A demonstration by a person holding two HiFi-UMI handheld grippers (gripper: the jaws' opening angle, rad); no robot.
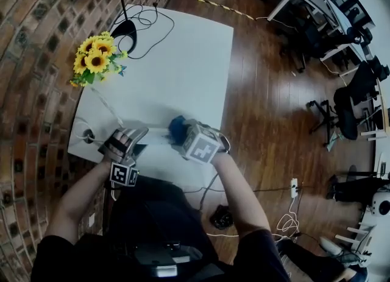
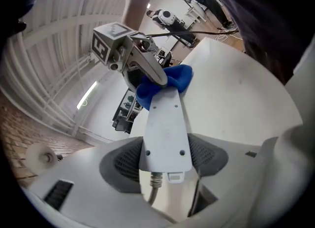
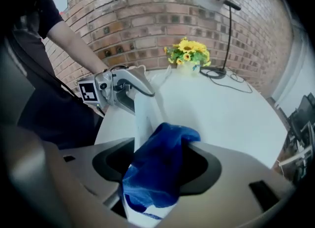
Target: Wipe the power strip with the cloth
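Power strip (image 2: 165, 128) clamped in left tool (image 2: 165, 157) over worktop (image 1: 183, 61) near edge; blue cloth (image 3: 160, 168) drapes its end, inside open jaws of right tool (image 3: 158, 175).

left gripper (image 2: 165, 157): fingers (image 2: 120, 165) clamped | right gripper (image 3: 157, 173): fingers (image 3: 202, 168) apart, tilted steeply down

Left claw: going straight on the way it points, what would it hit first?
The left claw grips the power strip; straight along it, the blue cloth at its far end probably comes first.
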